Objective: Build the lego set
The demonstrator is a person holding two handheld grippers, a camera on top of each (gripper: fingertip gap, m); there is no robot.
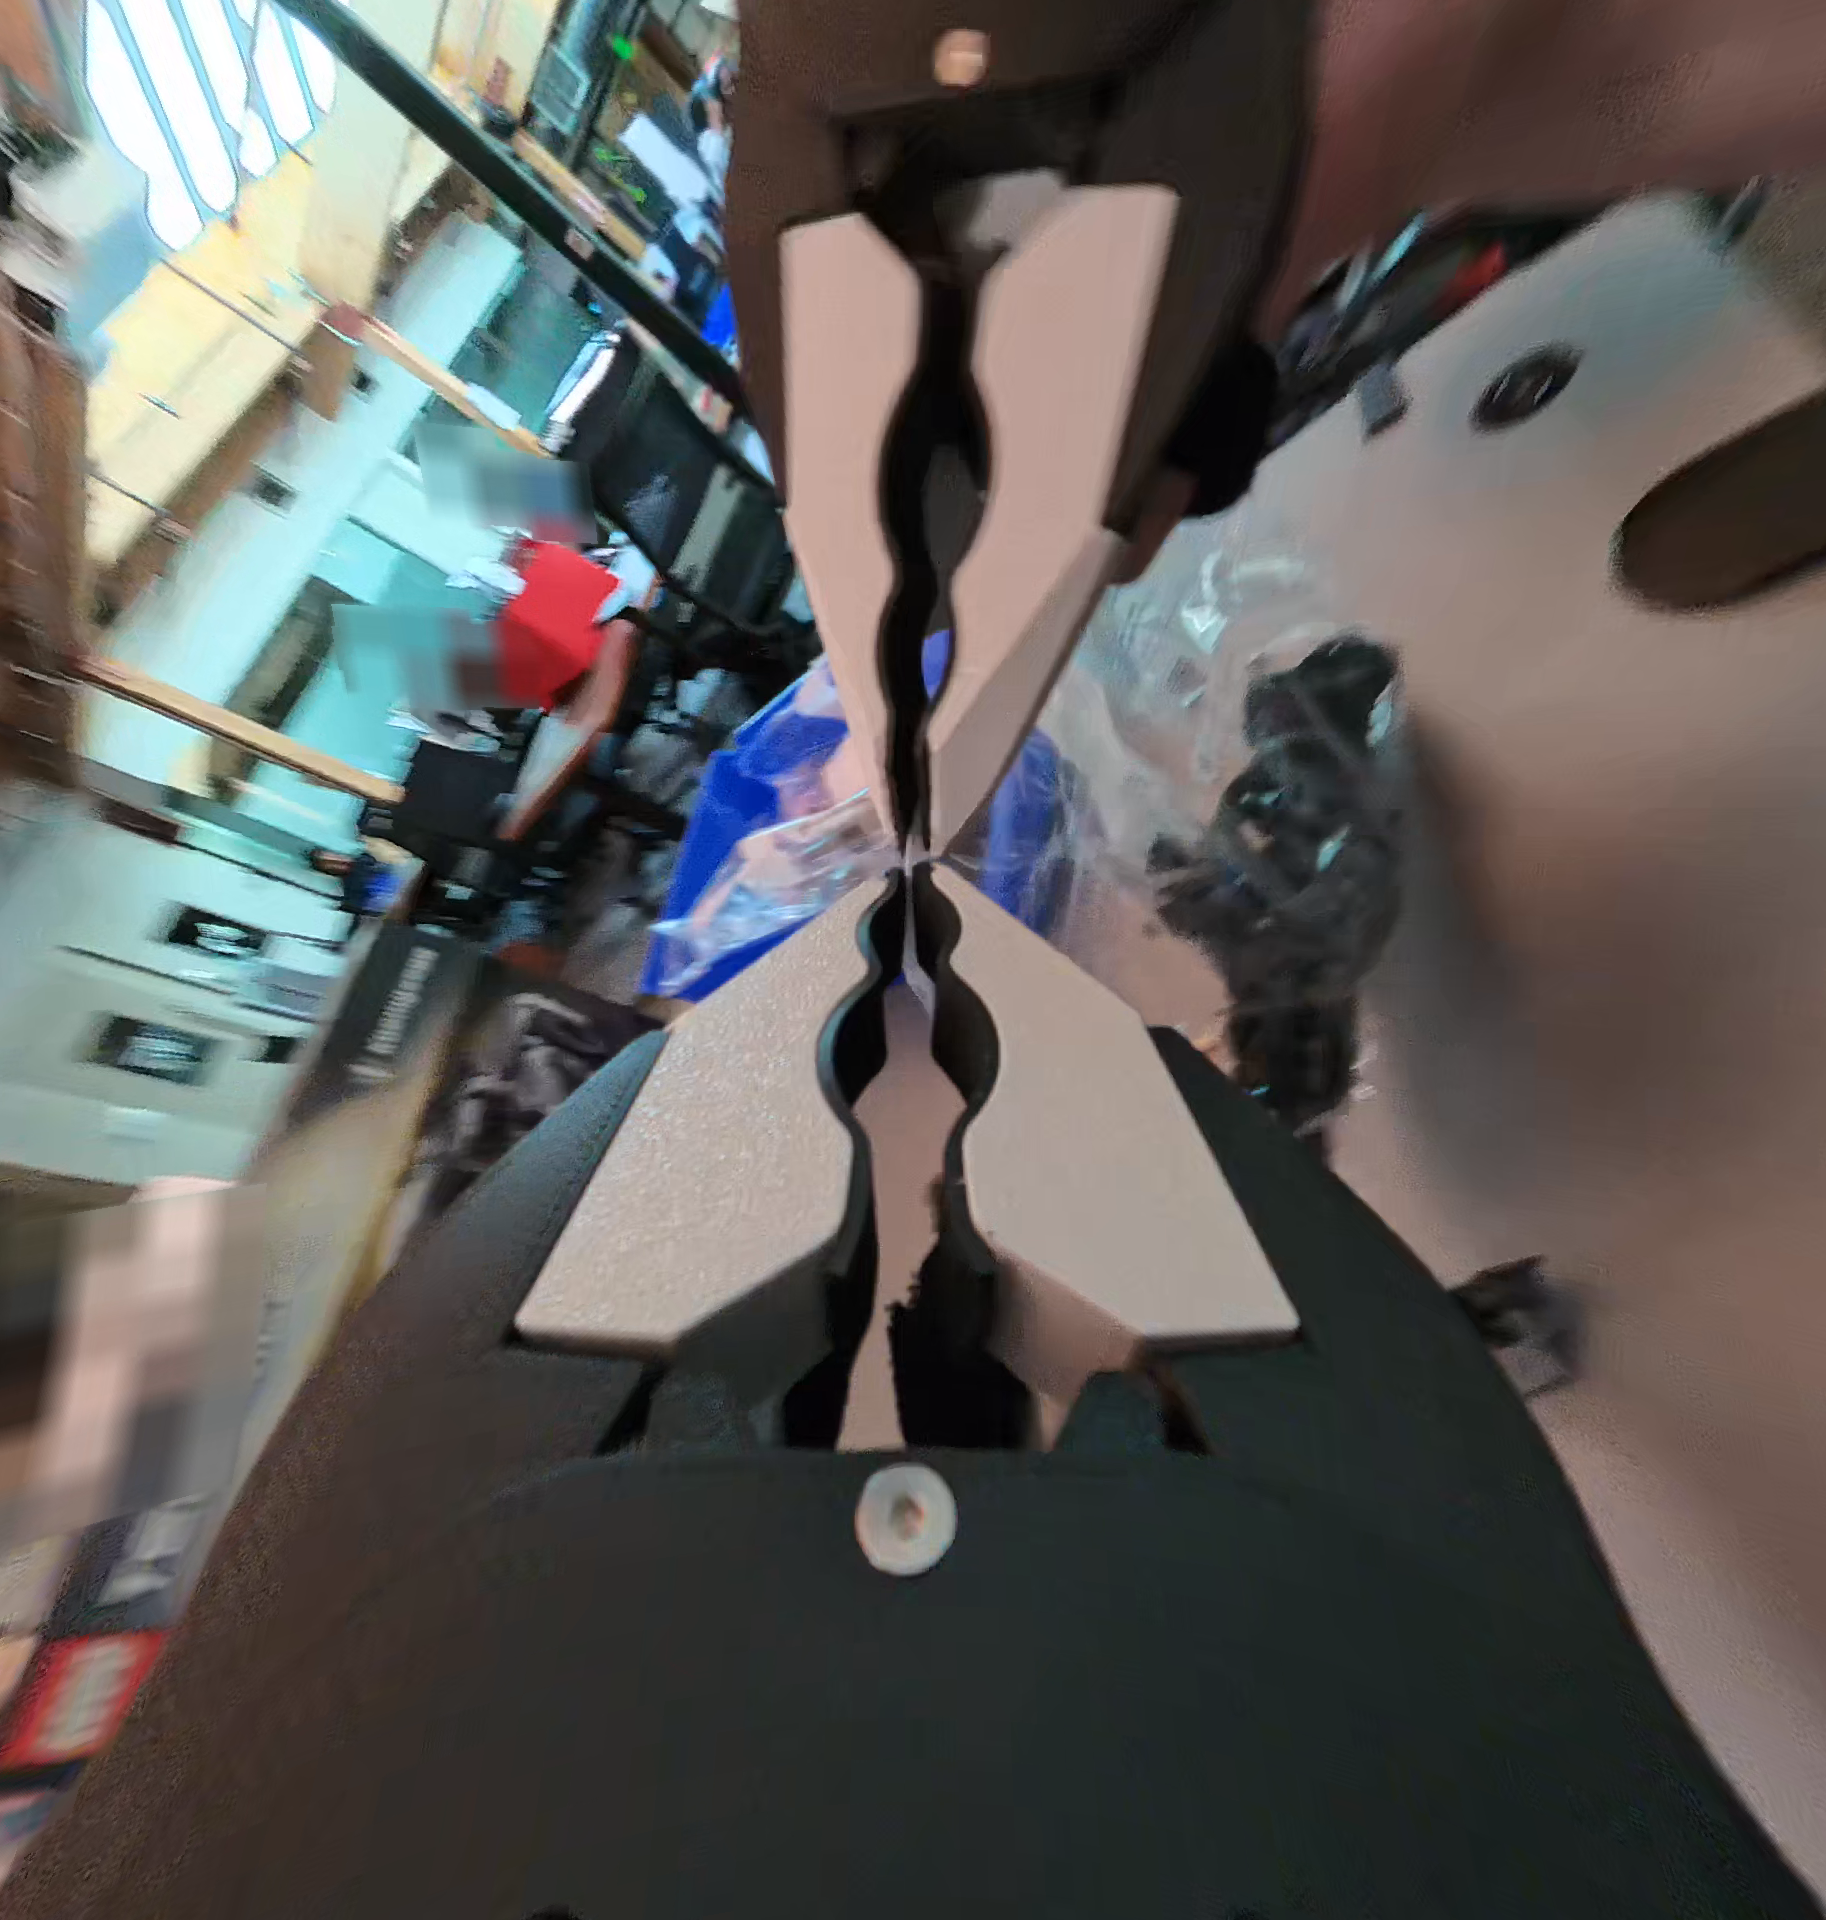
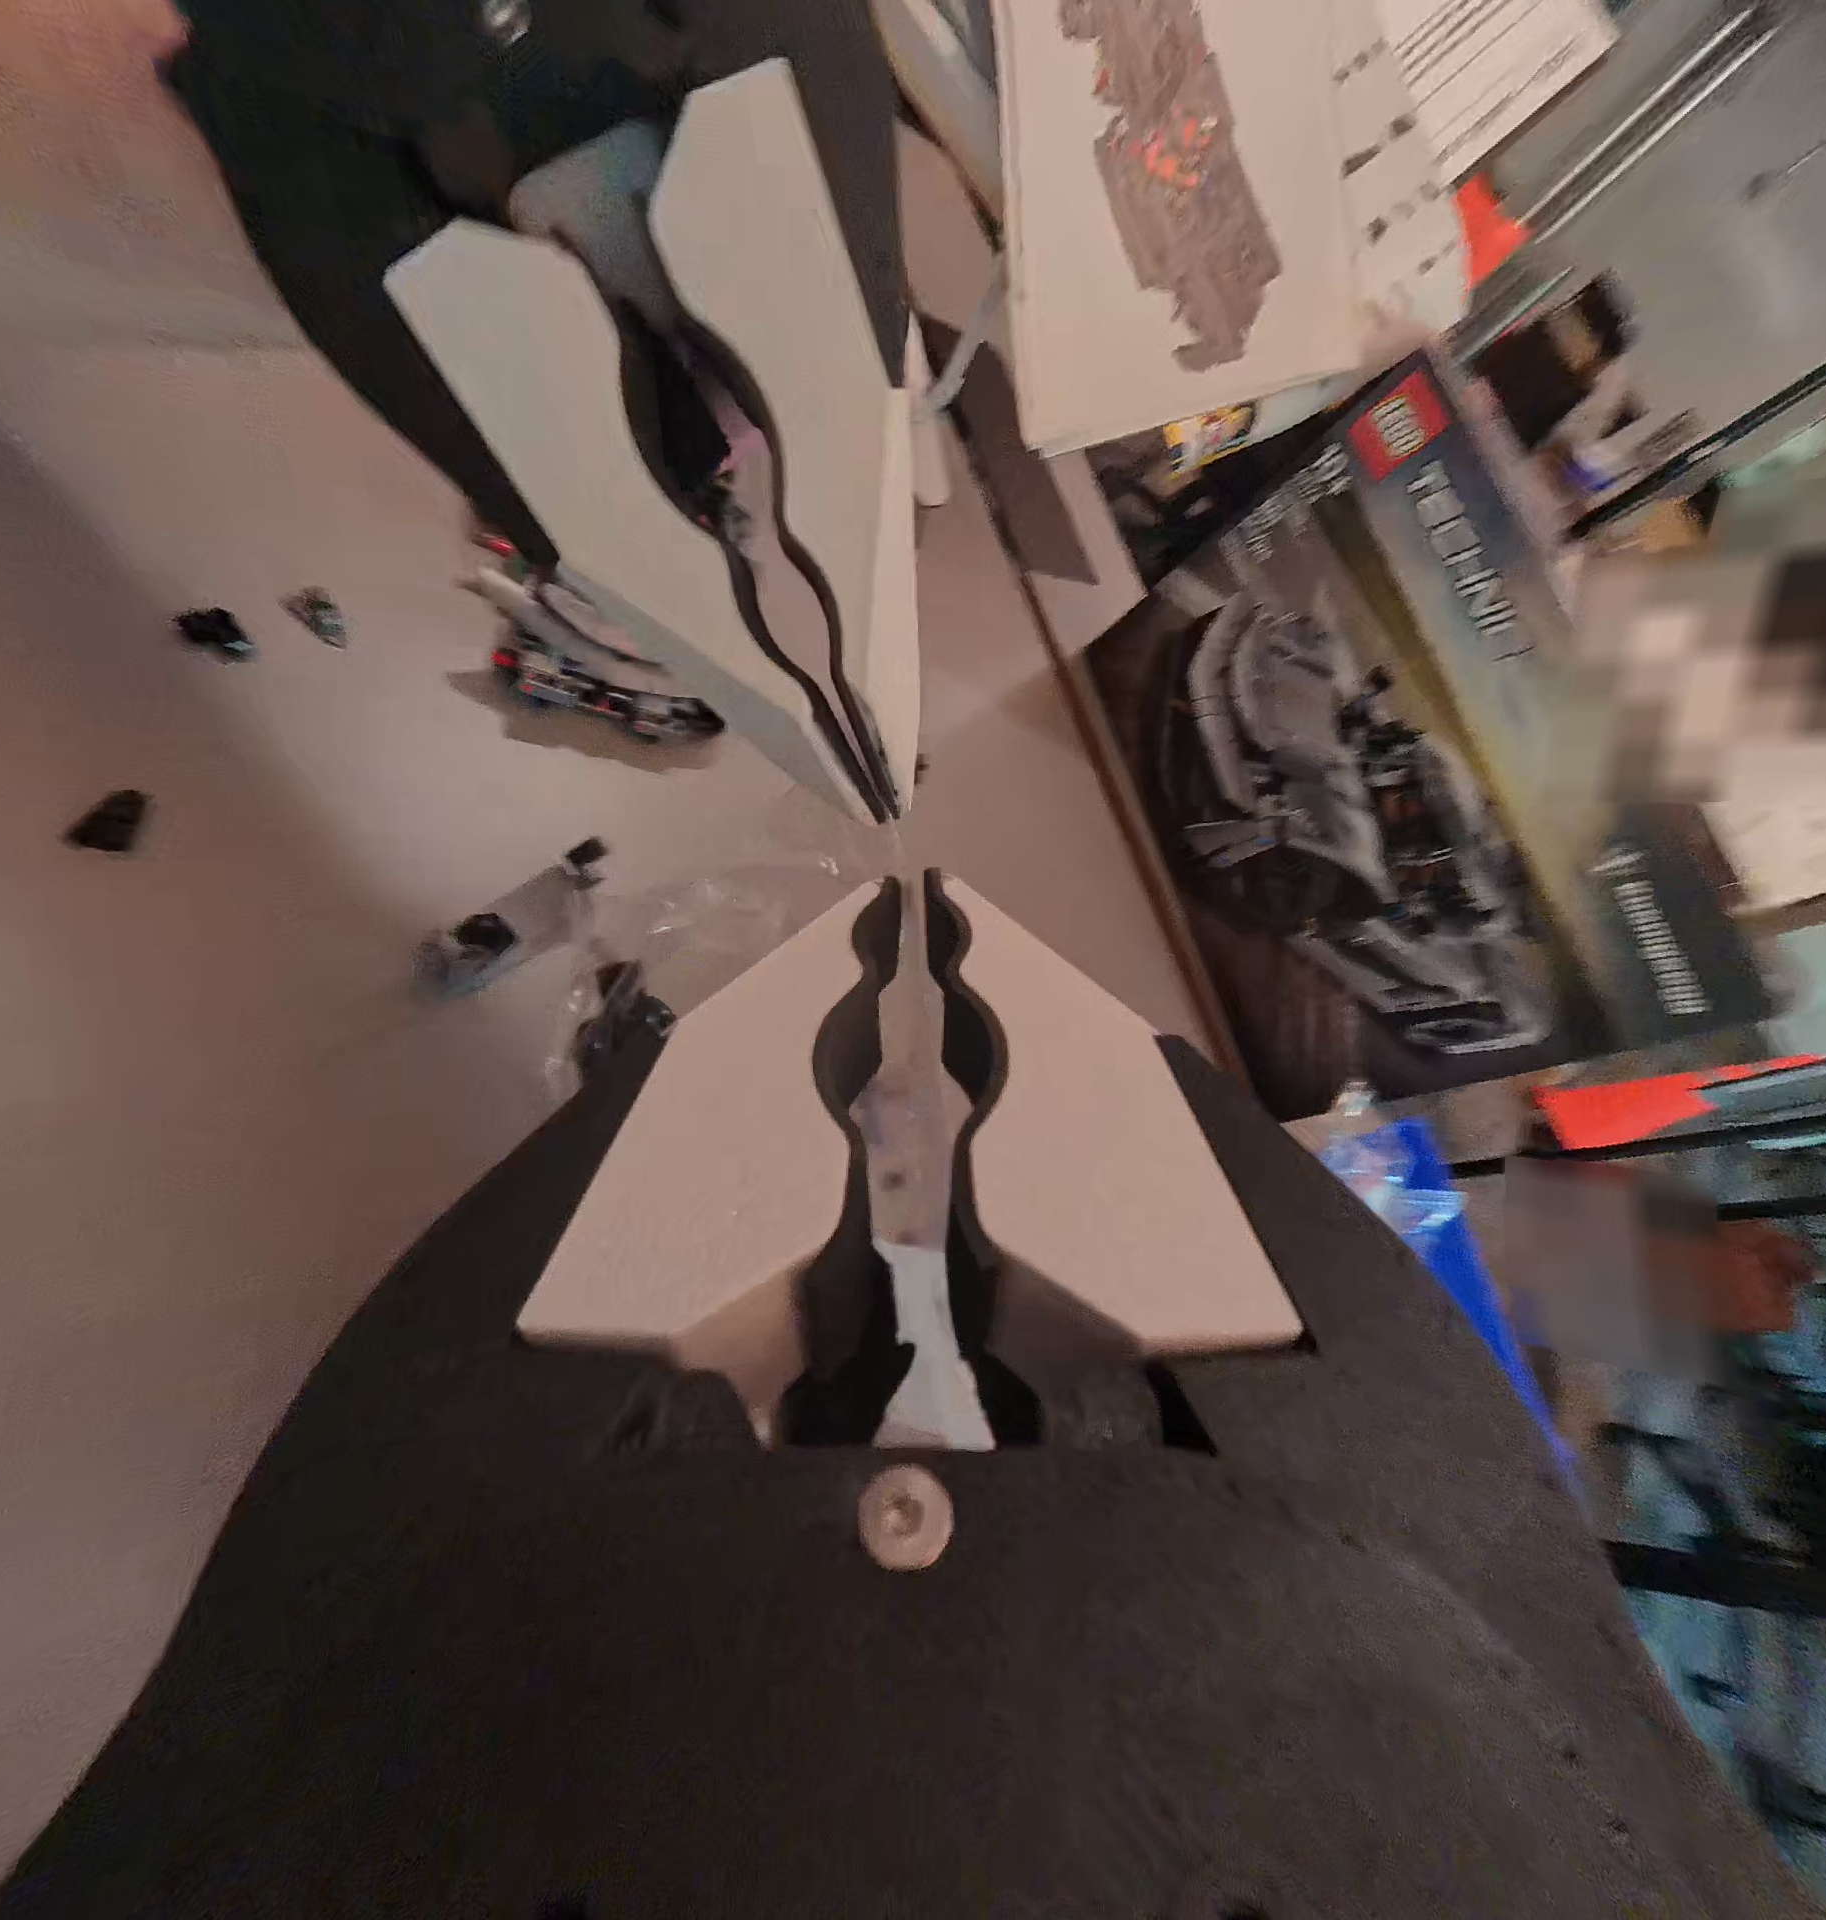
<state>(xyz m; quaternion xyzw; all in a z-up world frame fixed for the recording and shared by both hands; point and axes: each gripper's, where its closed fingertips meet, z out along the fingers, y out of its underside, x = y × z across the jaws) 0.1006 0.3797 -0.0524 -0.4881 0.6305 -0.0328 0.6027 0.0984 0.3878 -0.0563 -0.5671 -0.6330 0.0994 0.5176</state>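
Both grippers meet tip to tip above the table, each shut on the edge of a clear plastic bag (image 1: pixel 1179 727) that holds black lego pieces (image 1: pixel 1293 883). In the left wrist view my left gripper (image 1: pixel 909 883) comes from below and my right gripper (image 1: pixel 914 826) from above. In the right wrist view my right gripper (image 2: pixel 911 883) is at the bottom and my left gripper (image 2: pixel 888 810) comes from the upper left, with the bag's crumpled plastic (image 2: pixel 743 904) hanging to the left. A partly built dark lego assembly (image 2: pixel 597 675) lies on the table behind.
Loose black pieces (image 2: pixel 109 821) lie scattered on the pale table (image 2: pixel 213 1039). The lego box (image 2: pixel 1408 779) stands at the table's right edge, with an open instruction booklet (image 2: pixel 1179 208) above it. A blue bin (image 1: pixel 722 831) sits beyond the bag. A person in red (image 1: pixel 556 623) is far off. Less than 4 cm separates the two grippers' tips.
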